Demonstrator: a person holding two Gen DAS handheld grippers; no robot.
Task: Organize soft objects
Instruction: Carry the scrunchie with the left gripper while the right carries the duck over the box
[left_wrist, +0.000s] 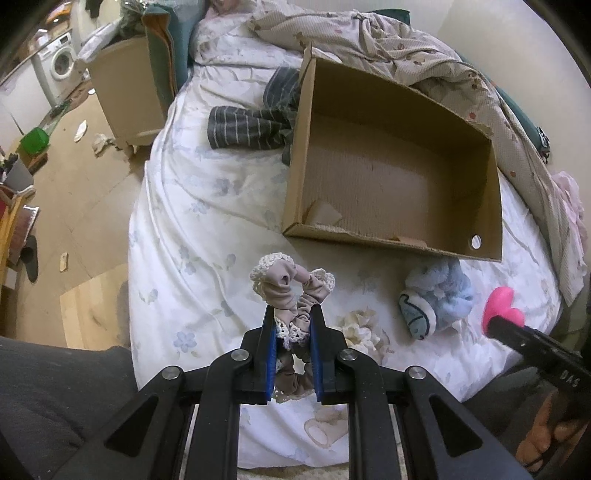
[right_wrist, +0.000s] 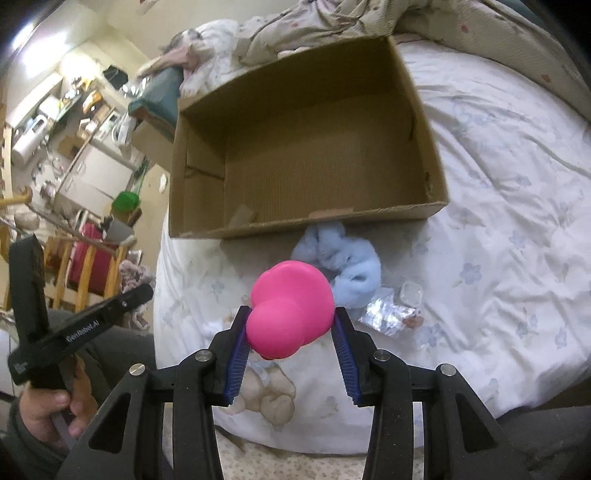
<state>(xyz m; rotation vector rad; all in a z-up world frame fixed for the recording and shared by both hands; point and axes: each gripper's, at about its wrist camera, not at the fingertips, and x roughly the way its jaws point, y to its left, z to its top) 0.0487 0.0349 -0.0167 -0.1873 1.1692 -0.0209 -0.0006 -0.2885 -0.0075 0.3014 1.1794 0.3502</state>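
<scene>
My left gripper (left_wrist: 292, 314) is shut on a beige scrunchie with white lace trim (left_wrist: 286, 286) and holds it above the bed. My right gripper (right_wrist: 290, 314) is shut on a pink heart-shaped soft toy (right_wrist: 291, 314); the toy also shows in the left wrist view (left_wrist: 500, 301). An open, empty cardboard box (left_wrist: 295, 155) lies on the bed ahead of both grippers; it also shows in the right wrist view (right_wrist: 436, 155). A light blue plush (left_wrist: 439, 299) lies just in front of the box; it also shows in the right wrist view (right_wrist: 351, 269).
A cream scrunchie (left_wrist: 360, 326) lies on the white floral bedsheet (left_wrist: 207, 229). Striped grey clothing (left_wrist: 251, 125) lies left of the box. A rumpled blanket (left_wrist: 424, 48) is behind it. Crumpled foil and a small plastic cup (right_wrist: 391, 306) lie right of the plush. The floor (left_wrist: 74, 206) is to the left.
</scene>
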